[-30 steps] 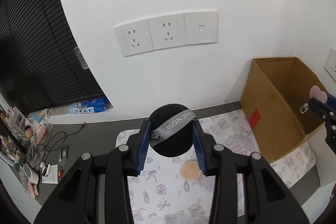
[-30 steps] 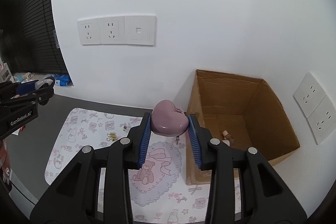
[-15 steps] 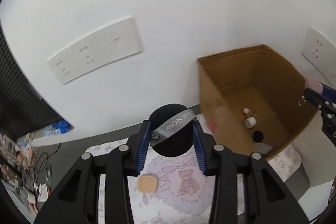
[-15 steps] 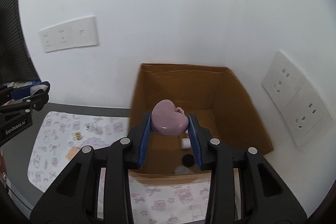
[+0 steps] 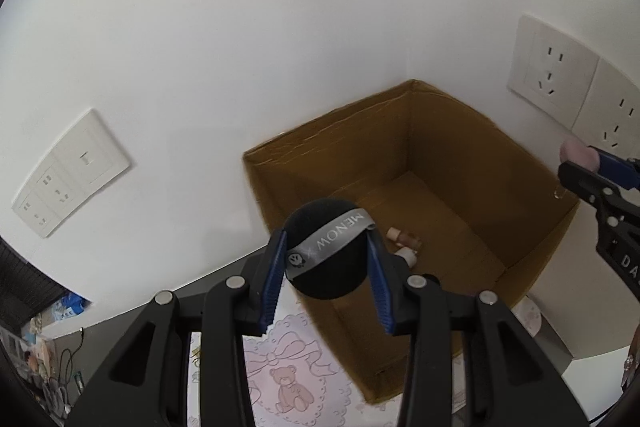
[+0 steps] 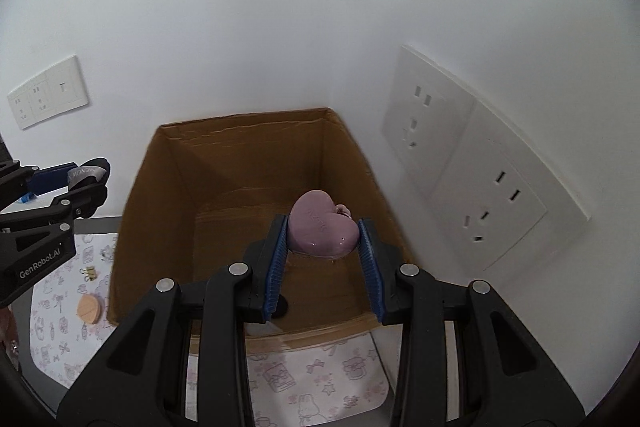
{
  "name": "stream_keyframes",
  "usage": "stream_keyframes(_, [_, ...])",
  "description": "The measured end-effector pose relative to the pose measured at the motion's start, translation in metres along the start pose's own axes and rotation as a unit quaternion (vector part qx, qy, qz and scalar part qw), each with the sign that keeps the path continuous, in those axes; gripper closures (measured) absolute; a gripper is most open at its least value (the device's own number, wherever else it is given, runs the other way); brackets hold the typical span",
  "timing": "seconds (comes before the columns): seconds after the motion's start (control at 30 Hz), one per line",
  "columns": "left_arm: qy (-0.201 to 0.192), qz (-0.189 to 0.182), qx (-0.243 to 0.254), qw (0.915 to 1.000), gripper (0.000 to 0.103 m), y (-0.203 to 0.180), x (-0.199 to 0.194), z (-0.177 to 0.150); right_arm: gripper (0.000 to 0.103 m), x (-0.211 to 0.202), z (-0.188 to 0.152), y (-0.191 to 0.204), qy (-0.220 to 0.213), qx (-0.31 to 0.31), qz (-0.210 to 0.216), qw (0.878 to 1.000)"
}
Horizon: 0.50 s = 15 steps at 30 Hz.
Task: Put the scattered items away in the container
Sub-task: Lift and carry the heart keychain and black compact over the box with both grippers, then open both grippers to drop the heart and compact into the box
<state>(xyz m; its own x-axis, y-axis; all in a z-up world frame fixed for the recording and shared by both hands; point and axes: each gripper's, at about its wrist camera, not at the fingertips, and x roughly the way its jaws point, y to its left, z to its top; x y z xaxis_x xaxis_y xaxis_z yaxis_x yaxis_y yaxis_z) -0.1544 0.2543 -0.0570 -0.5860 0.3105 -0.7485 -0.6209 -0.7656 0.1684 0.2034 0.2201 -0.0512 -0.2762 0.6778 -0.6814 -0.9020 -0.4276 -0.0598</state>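
Left gripper (image 5: 326,255) clenched a black puff (image 5: 325,259); right gripper (image 6: 323,235) gripped a pink heart case (image 6: 322,229), cardboard box (image 6: 256,163) just beyond both fingertips.

You have two hand-held grippers, the left hand-held gripper (image 5: 326,259) and the right hand-held gripper (image 6: 323,239). You have one cardboard box (image 6: 256,163), one black puff (image 5: 326,255), one pink heart case (image 6: 323,229). On the mat lie one binder clip (image 6: 90,272) and one tan puff (image 6: 90,309).
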Motion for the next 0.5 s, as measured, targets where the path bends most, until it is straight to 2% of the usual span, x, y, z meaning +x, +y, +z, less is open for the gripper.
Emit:
stream_keyframes(0.3, [0.021,-0.001,0.01,0.9997,0.064,-0.017,0.027,0.008,0.067,0.021,-0.002,-0.016,0.015,0.009,-0.002,1.0])
stream_keyframes(0.5, [0.044,0.016,0.001,0.9989,0.053,-0.015,0.035,0.009,0.065,0.031,0.0,-0.013,0.016,0.013,0.005,1.0])
